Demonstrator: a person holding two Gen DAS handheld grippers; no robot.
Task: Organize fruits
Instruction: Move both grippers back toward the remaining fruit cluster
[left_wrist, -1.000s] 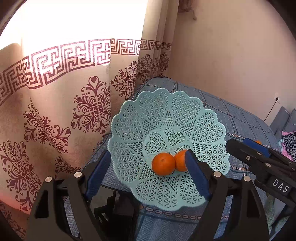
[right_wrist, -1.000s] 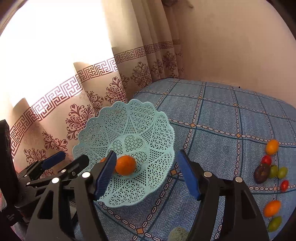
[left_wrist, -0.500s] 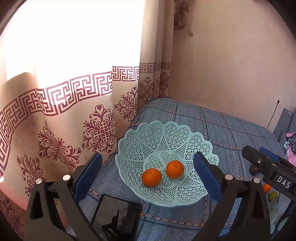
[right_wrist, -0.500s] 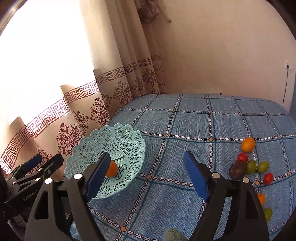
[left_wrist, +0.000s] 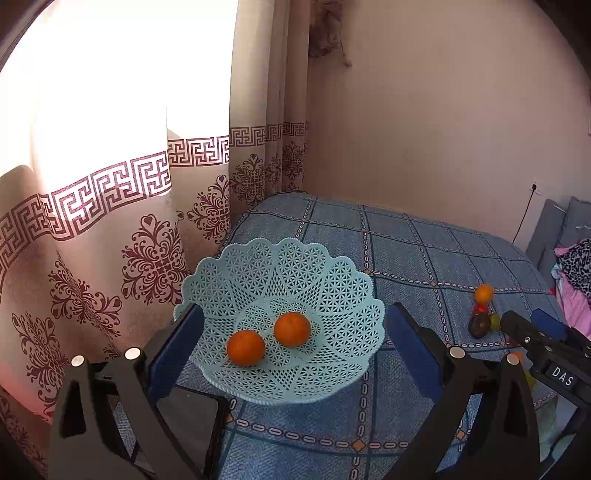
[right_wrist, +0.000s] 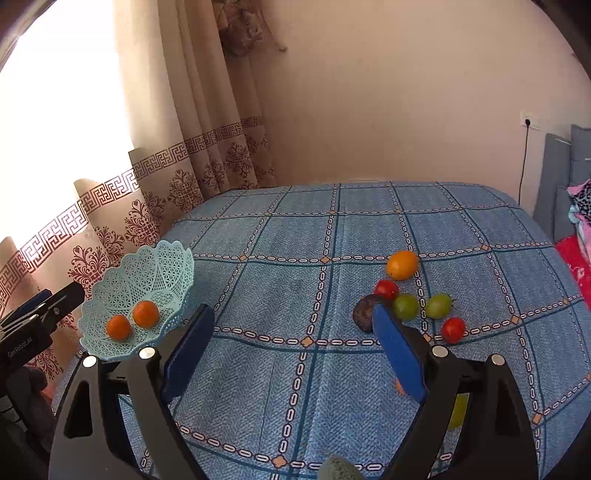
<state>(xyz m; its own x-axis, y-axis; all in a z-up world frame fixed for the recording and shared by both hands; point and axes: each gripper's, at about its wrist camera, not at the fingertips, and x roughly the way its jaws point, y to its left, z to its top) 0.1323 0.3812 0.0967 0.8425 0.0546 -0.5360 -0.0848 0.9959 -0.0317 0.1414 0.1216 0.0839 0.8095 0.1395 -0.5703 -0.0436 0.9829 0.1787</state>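
Two oranges (left_wrist: 268, 338) — one basket (left_wrist: 343, 284)

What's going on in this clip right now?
A person with a handheld gripper in each hand is sorting fruit on a blue patterned bedspread. Two oranges already lie in the pale blue lattice basket near the curtain. Both the left gripper and the right gripper have their jaws open and hold nothing. A cluster of loose fruit, orange, red, green and one dark piece, sits on the bedspread ahead of the right gripper.
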